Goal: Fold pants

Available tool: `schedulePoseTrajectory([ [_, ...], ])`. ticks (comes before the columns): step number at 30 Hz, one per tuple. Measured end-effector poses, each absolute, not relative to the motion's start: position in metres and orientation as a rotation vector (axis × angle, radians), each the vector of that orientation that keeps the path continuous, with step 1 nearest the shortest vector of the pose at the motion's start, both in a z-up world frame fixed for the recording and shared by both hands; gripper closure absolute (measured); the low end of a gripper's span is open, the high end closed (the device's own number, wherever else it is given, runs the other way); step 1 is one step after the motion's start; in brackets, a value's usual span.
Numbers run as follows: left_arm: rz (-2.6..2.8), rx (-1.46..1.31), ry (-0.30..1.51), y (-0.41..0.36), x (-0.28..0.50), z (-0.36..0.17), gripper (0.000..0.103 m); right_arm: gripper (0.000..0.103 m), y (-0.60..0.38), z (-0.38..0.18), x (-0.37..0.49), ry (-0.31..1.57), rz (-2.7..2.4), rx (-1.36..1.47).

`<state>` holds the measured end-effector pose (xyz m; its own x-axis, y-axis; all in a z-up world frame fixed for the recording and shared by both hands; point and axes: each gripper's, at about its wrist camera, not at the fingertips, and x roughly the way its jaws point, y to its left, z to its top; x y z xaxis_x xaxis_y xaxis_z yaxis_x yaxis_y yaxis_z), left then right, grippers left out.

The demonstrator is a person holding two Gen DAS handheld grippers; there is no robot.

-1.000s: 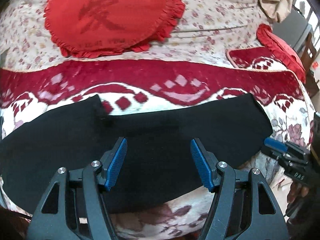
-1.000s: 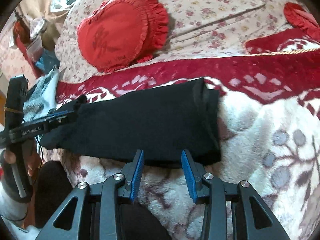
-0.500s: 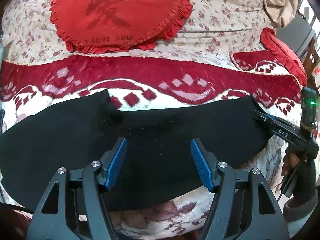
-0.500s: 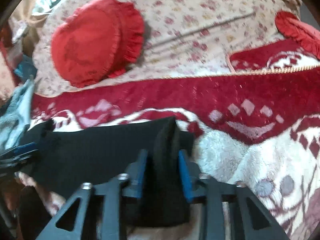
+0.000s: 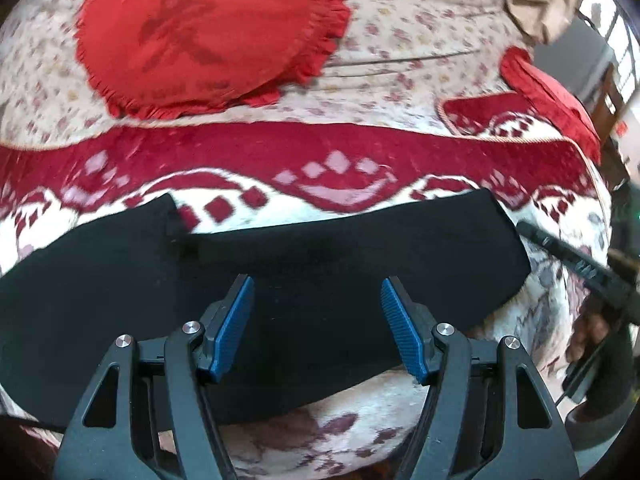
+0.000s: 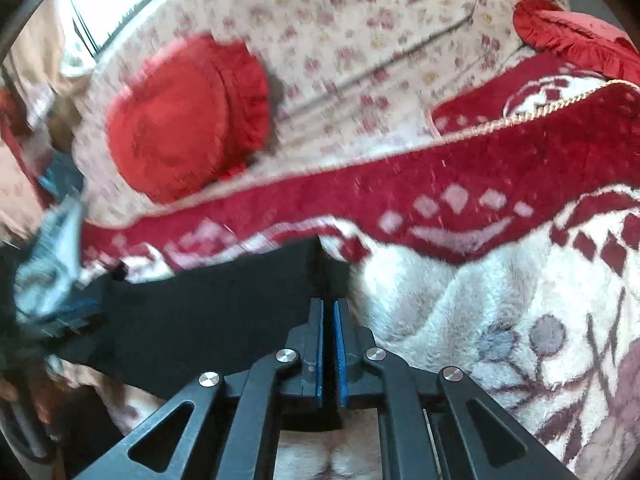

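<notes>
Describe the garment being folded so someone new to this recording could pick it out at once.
On the red-and-white patterned plush blanket covering the bed, nearer than the round red frilled cushion, lies a long strip of plain black pants. It is the only dark, unpatterned thing on the bedding.

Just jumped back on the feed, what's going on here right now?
A person is folding black pants spread across a red and white blanket on a bed. The right gripper has just closed, pinching one end of the pants. The left gripper hovers wide open above the middle of them, holding nothing.
</notes>
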<state>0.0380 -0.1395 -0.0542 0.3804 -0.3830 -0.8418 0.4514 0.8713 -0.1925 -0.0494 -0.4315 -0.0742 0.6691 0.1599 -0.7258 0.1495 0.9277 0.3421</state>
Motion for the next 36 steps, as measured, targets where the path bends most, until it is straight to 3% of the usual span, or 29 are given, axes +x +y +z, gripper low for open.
schedulePoseTrajectory([
  [3, -0.547, 0.074, 1.077, -0.149, 0.039, -0.058, 0.037, 0.087, -0.429, -0.062, -0.055, 0.811, 0.025, 0.394],
  [4, -0.551, 0.070, 1.083, -0.150, 0.039, -0.060, 0.037, 0.076, -0.424, -0.061, -0.053, 0.826, 0.037, 0.365],
  [5, -0.556, 0.069, 1.089, -0.152, 0.039, -0.061, 0.037, 0.071, -0.420, -0.063, -0.049, 0.848, 0.047, 0.347],
  [9, -0.563, 0.086, 1.088, -0.152, 0.035, -0.061, 0.037, 0.072, -0.409, -0.086, -0.036, 0.933, 0.072, 0.338],
  [11, -0.553, 0.084, 1.086, -0.149, 0.037, -0.060, 0.037, 0.084, -0.408, -0.092, -0.036, 0.945, 0.050, 0.315],
  [15, -0.544, 0.066, 1.085, -0.145, 0.041, -0.057, 0.037, 0.094, -0.407, -0.071, -0.052, 0.914, 0.110, 0.350],
  [18, -0.553, 0.070, 1.077, -0.151, 0.040, -0.054, 0.037, 0.095, -0.404, -0.056, -0.067, 0.891, 0.119, 0.345],
  [27, -0.598, 0.129, 1.070, -0.179, 0.033, -0.051, 0.037, 0.095, -0.416, -0.089, -0.068, 0.939, 0.043, 0.399],
  [32, -0.682, 0.173, 1.049, -0.215, 0.039, -0.046, 0.037, 0.067, -0.427, -0.082, -0.093, 0.888, 0.009, 0.436],
  [36, -0.762, 0.212, 1.040, -0.251, 0.045, -0.046, 0.037, 0.064, -0.427, -0.096, -0.105, 0.892, 0.067, 0.504],
])
